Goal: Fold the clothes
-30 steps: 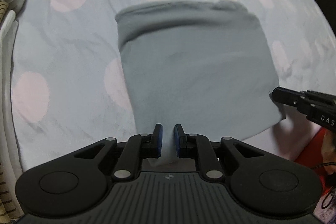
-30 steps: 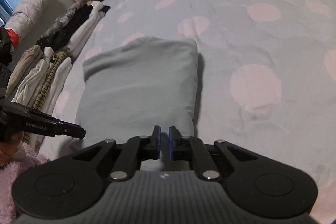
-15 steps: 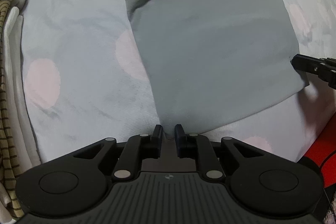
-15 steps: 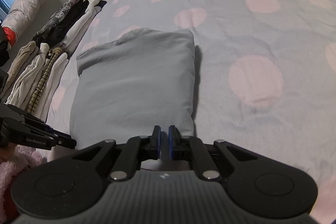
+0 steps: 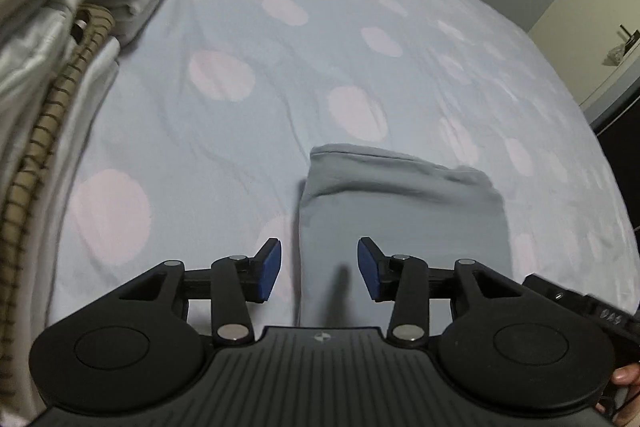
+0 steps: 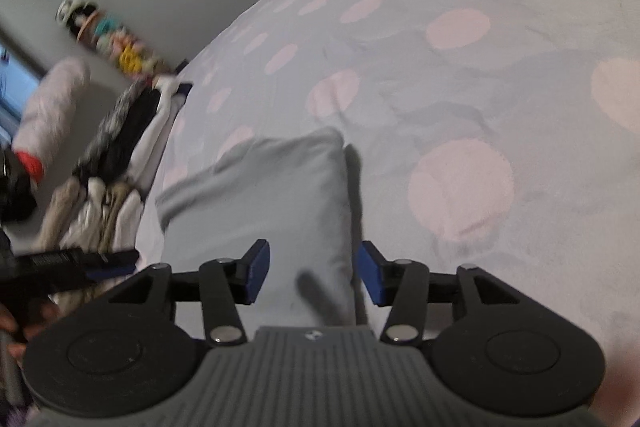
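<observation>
A folded grey garment lies flat on the bed; it also shows in the right wrist view. My left gripper is open and empty, its blue pads spread over the garment's near left corner. My right gripper is open and empty, its pads spread over the garment's near right corner. The right gripper's body shows at the lower right of the left wrist view, and the left gripper shows at the left of the right wrist view.
The bedsheet is pale blue with pink dots. A row of folded clothes runs along the bed's left side, also seen in the right wrist view. Soft toys sit by the far wall.
Both grippers were shut on the garment's near edge and have opened, letting it go. Both have drawn back and tilted up, so the garment looks smaller and lies on the bed.
</observation>
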`<state>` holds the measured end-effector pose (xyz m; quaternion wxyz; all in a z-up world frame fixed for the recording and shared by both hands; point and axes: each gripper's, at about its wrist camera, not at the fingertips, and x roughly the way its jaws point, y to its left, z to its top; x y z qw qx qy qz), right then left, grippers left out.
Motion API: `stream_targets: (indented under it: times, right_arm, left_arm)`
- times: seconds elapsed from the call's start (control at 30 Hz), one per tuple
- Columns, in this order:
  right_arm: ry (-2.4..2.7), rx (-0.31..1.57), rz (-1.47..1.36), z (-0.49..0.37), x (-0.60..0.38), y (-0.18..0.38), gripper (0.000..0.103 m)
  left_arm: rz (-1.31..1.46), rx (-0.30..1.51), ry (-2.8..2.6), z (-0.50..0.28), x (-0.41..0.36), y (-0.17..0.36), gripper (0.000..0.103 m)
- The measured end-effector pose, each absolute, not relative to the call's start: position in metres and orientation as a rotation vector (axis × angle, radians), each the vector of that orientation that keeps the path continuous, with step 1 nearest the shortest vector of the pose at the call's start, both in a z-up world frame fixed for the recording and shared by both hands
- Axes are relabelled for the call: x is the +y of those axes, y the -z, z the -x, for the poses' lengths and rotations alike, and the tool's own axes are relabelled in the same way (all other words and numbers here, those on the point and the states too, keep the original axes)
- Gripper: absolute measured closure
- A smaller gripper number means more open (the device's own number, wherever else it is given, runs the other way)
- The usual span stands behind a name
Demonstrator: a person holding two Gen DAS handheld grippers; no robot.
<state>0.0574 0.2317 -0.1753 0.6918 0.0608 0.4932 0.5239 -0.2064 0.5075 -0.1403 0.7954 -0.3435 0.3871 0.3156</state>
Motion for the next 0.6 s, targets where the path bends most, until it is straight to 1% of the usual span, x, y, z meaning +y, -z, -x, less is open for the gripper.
stream_targets:
  times: [0.13, 0.17, 0.2, 0.27, 0.3, 0.4, 0.53, 0.57, 0.6]
  right_arm:
    - [-1.156, 1.123, -0.145, -0.066, 0.249, 0.188, 0.05]
    - [-1.153, 1.129, -0.138, -0.067, 0.253, 0.191, 0.05]
    - [-1.156, 1.136, -0.138, -0.069, 0.256, 0.194, 0.05]
    - [-1.169, 1.138, -0.137, -0.07, 0.263, 0.199, 0.05]
    - [-1.177, 1.133, -0.132, -0.07, 0.266, 0.2, 0.05]
    - [-1.207, 1.113, -0.115, -0.067, 0.272, 0.203, 0.05]
    - [-1.236, 1.082, -0.081, -0.063, 0.279, 0.204, 0.056]
    - [-1.238, 1.084, -0.084, -0.063, 0.279, 0.205, 0.058]
    - [-1.239, 1.086, -0.088, -0.064, 0.278, 0.206, 0.059]
  left_arm:
    - [0.766, 0.887, -0.646, 0.192, 0.515, 0.159, 0.053]
    - [0.761, 0.893, -0.633, 0.192, 0.514, 0.162, 0.051]
    - [0.762, 0.892, -0.628, 0.191, 0.513, 0.164, 0.046]
    - [0.799, 0.884, -0.623, 0.193, 0.515, 0.17, 0.042]
    - [0.821, 0.879, -0.619, 0.195, 0.516, 0.172, 0.042]
    - [0.902, 0.859, -0.599, 0.2, 0.519, 0.178, 0.043]
    - [0.907, 0.86, -0.582, 0.194, 0.518, 0.182, 0.046]
    - [0.907, 0.86, -0.58, 0.193, 0.517, 0.183, 0.048]
    - [0.909, 0.859, -0.577, 0.191, 0.517, 0.184, 0.053]
